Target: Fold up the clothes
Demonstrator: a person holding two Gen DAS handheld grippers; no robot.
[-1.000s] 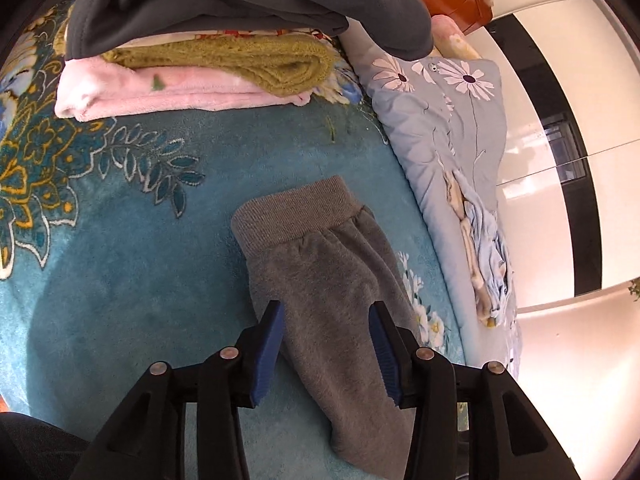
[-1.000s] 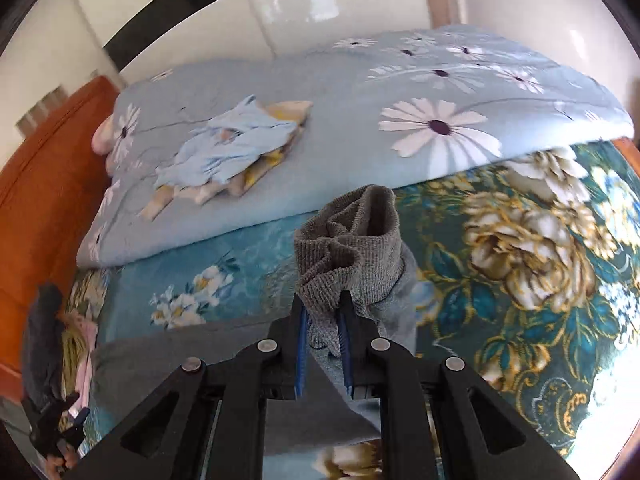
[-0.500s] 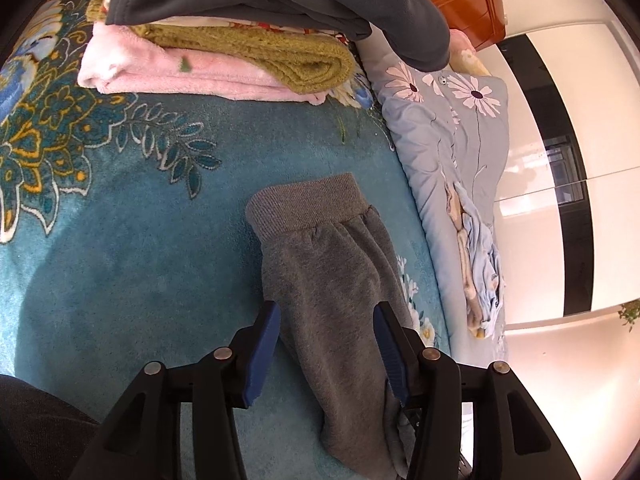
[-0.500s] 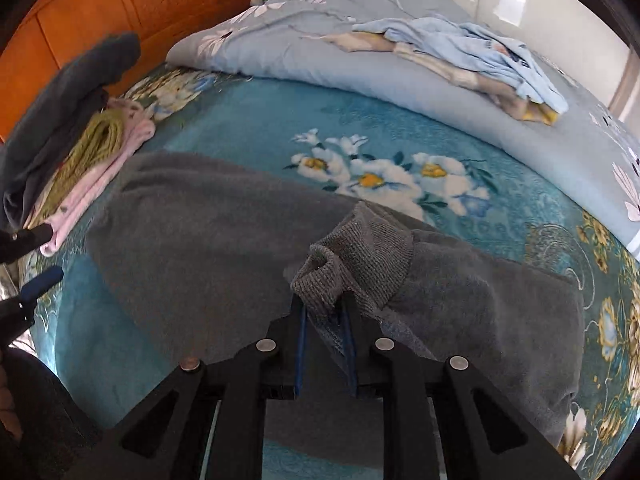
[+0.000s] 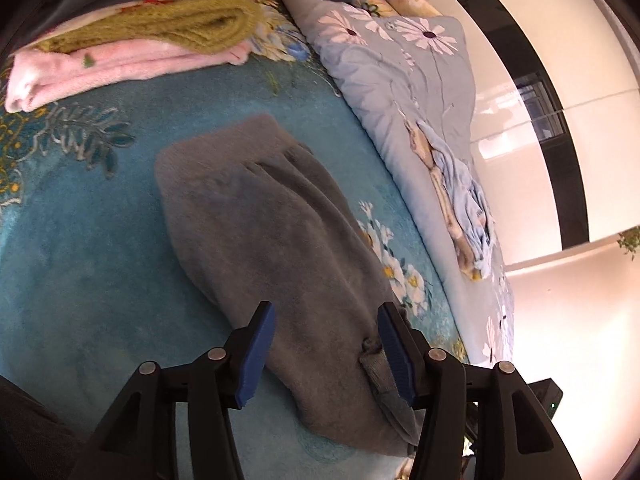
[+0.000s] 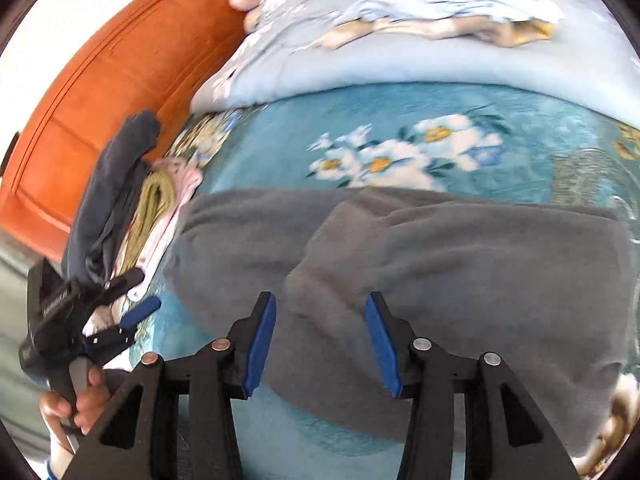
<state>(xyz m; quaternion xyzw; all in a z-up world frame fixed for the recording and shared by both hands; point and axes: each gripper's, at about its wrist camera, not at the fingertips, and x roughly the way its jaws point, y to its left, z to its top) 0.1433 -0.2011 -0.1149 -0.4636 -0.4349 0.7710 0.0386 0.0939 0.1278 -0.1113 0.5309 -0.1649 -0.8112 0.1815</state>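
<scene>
Grey sweatpants [image 5: 276, 224] lie on the teal floral blanket [image 5: 80, 264], folded over on themselves; in the right wrist view the pants [image 6: 460, 280] show a folded upper layer. My left gripper [image 5: 326, 354] is open and empty, its fingers low over the near part of the pants, a ribbed cuff beside the right finger. My right gripper [image 6: 320, 338] is open and empty just above the folded layer. The left gripper [image 6: 120, 320] also shows in the right wrist view at the left, held in a hand.
A stack of folded clothes, pink, olive and dark grey [image 5: 132, 40], lies at the blanket's far end by the orange headboard [image 6: 100, 92]. A light blue daisy quilt [image 5: 404, 80] with crumpled clothes [image 5: 464, 200] on it runs along the far side.
My right gripper carried the pant cuff over onto the rest of the pants, then opened and let it go. My left gripper moved closer over the pants and stayed open.
</scene>
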